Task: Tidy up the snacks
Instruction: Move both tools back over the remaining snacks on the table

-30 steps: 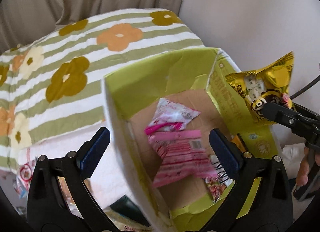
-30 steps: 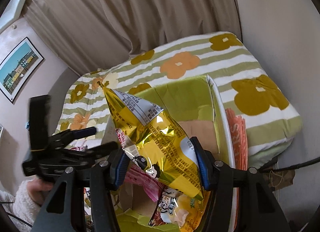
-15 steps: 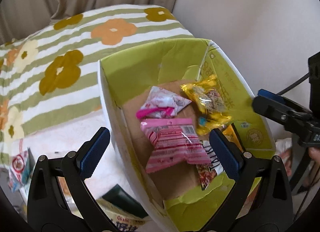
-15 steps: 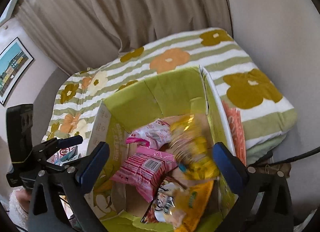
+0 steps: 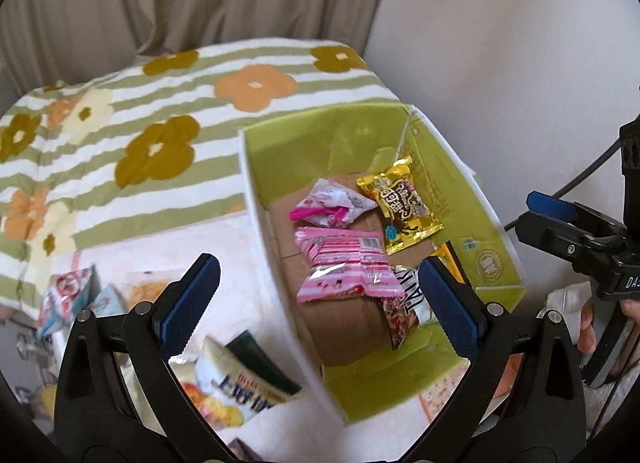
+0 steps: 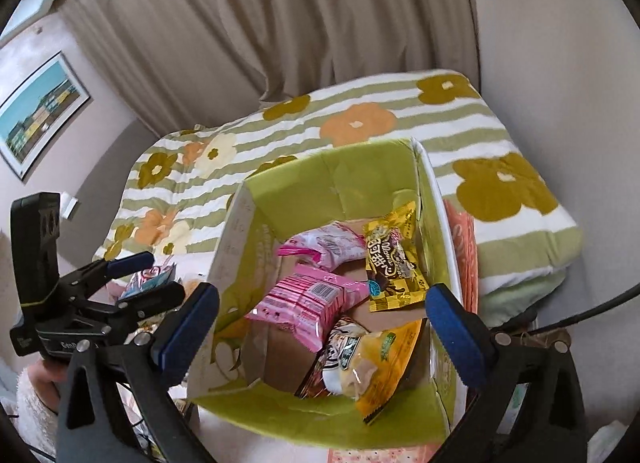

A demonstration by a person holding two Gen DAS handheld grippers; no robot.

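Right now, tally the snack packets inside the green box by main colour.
Inside the green box:
Pink: 2, the pink striped packet and the pale pink packet
Gold: 1, the gold packet
Yellow: 1, the yellow packet
Dark patterned: 1, the dark packet
Total: 5

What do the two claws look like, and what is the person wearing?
Each claw is a black frame with two arms ending in blue textured pads and silver bolts. The right claw has white lettering on its body and a black cable behind it. A fluffy white sleeve shows at the left hand.
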